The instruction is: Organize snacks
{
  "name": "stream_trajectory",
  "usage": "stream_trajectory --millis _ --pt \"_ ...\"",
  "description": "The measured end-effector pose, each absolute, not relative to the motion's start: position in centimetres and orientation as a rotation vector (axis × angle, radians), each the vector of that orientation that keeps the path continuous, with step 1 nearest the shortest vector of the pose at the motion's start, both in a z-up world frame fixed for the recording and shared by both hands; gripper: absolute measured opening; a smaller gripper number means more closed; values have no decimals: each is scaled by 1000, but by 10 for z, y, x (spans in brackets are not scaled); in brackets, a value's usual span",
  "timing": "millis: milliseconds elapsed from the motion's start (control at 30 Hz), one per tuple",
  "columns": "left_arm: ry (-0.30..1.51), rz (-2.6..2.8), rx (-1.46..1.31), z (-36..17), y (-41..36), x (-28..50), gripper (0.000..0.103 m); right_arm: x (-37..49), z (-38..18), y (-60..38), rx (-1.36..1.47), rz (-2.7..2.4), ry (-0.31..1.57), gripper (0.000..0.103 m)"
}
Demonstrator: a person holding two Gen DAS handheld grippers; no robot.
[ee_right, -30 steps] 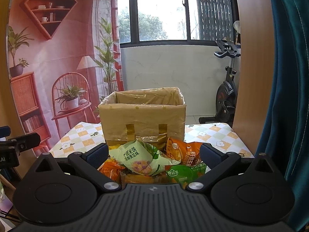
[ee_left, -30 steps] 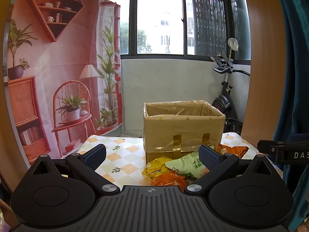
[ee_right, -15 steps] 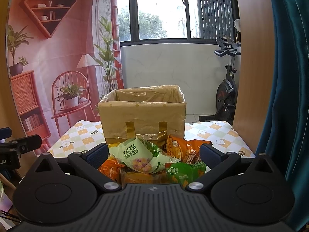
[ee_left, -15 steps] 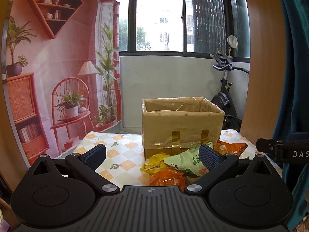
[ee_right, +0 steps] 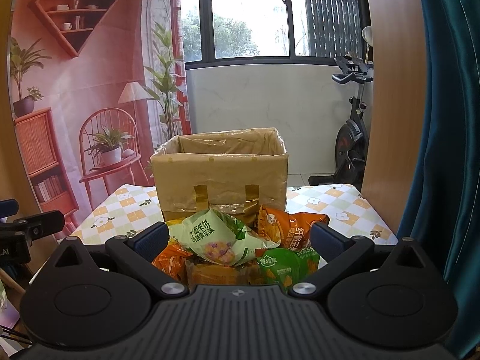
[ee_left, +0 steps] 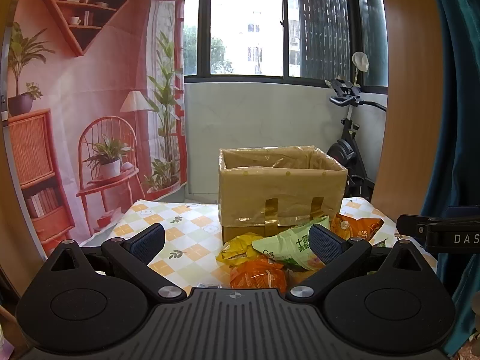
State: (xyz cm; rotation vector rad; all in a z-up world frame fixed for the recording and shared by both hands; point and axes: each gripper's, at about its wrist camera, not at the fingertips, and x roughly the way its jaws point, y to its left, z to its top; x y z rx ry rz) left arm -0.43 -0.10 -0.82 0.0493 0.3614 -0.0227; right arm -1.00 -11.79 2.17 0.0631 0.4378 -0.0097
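Both tongs (ee_left: 237, 240) (ee_right: 238, 237) gape wide; neither holds anything.

I can't see box (ee_right: 220, 177) interior; lower snack bags (ee_right: 216, 273) hidden behind right gripper (ee_right: 238, 237) body, bottom centre.

Tablecloth (ee_right: 336, 202): checked in white, pale green and orange, with small flower and leaf motifs
Box (ee_right: 219, 180): tan cardboard
Snack bags: light green (ee_right: 210, 235), orange (ee_right: 288, 225), dark green (ee_right: 285, 265), yellow (ee_left: 237, 247)
Curtain (ee_right: 450, 120), right: teal
Backdrop (ee_right: 90, 90), left: salmon pink
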Motion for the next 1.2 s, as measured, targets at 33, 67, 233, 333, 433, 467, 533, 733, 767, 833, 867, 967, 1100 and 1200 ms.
stream_trajectory --millis 33,67,233,333,433,467,533,733,767,833,867,967,1100,1200 --pt "362 -23 49 -8 -1 -4 103 -10 22 -118 63 -9 438 103" --pt "363 -23 49 -8 -1 -4 103 -10 21 -118 64 -9 439 103" --pt "368 -17 46 -9 -1 -3 103 -10 20 -118 65 -9 441 103" --pt "374 -14 40 -11 0 -2 103 -10 20 -118 65 -10 441 103" --pt "379 -10 44 -10 0 0 103 -10 19 -117 67 -8 440 103" --pt "378 -9 45 -9 1 2 103 -10 20 -117 64 -9 439 103" --pt "366 1 47 -6 6 9 103 -7 21 -118 56 -11 431 103" --pt "312 61 108 4 18 42 103 9 35 -130 63 0 363 103" --pt "307 66 108 5 20 47 103 13 37 -131 62 0 356 103" --pt "305 69 102 7 26 58 103 24 40 -135 56 -4 348 103" --pt "307 69 99 7 28 63 103 28 40 -136 50 -4 341 103" --pt "322 68 94 7 36 78 103 42 40 -139 33 1 325 103" --pt "338 68 100 5 45 97 103 57 36 -141 0 20 296 103" --pt "349 69 111 2 46 107 103 67 27 -142 -3 30 287 103"
